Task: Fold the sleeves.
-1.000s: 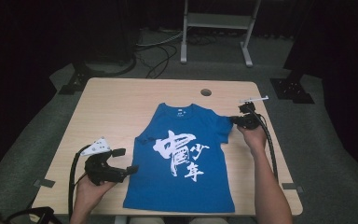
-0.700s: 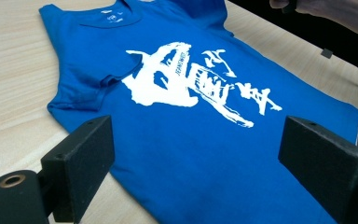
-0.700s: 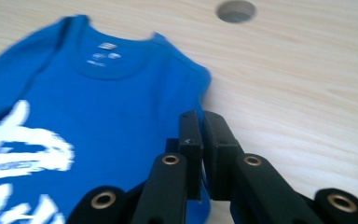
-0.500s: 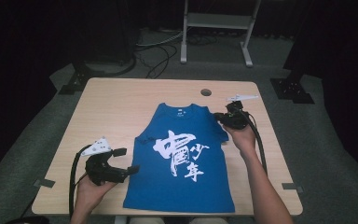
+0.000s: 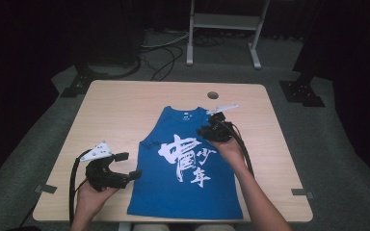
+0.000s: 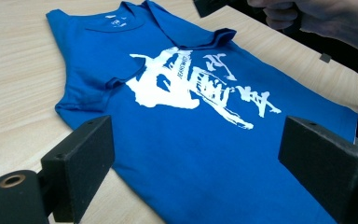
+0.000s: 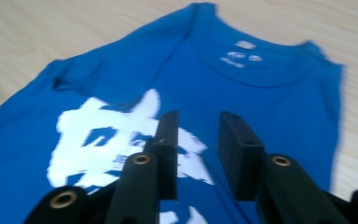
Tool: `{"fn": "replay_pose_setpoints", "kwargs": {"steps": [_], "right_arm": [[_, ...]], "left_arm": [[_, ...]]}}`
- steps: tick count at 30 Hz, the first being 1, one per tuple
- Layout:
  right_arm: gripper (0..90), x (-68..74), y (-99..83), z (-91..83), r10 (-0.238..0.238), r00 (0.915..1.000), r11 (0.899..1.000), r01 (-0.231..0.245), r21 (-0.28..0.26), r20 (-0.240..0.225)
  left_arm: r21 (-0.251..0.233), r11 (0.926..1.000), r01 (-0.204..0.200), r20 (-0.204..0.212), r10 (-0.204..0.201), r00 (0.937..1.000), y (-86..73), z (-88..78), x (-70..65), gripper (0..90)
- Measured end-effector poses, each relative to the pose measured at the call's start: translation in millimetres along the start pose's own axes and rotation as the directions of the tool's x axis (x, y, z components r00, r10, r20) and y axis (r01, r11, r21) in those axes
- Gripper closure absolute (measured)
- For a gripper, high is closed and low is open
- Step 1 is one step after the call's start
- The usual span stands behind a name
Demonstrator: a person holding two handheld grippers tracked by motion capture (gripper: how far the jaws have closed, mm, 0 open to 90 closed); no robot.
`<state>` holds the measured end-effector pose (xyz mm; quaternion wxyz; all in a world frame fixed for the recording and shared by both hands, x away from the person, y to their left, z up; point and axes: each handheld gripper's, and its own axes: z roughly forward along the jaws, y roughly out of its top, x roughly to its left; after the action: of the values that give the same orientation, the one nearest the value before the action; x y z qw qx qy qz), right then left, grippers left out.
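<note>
- Currently the blue tank top [image 5: 185,168] lies flat at table centre, long axis running top-to-bottom of frame, neckline up.
- Right gripper [image 5: 211,131] over its upper right shoulder strap, jaws just opening, slightly parted, nothing between.
- Left gripper [image 5: 129,167] at lower left hem edge, jaws spread wide, empty.

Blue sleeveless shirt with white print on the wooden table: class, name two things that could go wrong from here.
1. The right claw hovers over the blue sleeveless shirt with white print; its jaws have just been opening with nothing between them, so closing here might pinch both layers.
2. One armhole edge is folded over; folding now could trap that crease.
3. The left claw, open, waits beside the hem and might drag it askew.
</note>
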<state>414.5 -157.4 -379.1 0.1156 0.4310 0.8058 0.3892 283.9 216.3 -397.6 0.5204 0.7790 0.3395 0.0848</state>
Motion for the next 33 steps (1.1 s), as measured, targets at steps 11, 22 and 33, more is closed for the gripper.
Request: {"fn": "replay_pose_setpoints", "kwargs": {"steps": [11, 22, 33], "right_arm": [[59.2, -52.0, -45.7, -13.7, 0.302, 0.9504, 0.953, -0.300, 0.039, -0.075], [50.7, -52.8, -58.1, -20.4, 0.328, 0.9396, 0.945, -0.325, 0.048, -0.098], [42.1, -57.5, -68.6, -21.2, 0.313, 0.9484, 0.949, -0.312, 0.038, -0.050]], "left_arm": [[0.007, 1.0000, -0.005, 0.012, 0.005, 0.9999, 0.6, 3.0, -2.3, 10.2], [0.017, 0.9998, -0.007, 0.016, 0.007, 0.9999, 0.2, 5.6, -2.0, 10.2], [0.021, 0.9998, -0.007, 0.021, 0.006, 0.9998, -0.2, 6.2, -1.9, 10.2]]}}
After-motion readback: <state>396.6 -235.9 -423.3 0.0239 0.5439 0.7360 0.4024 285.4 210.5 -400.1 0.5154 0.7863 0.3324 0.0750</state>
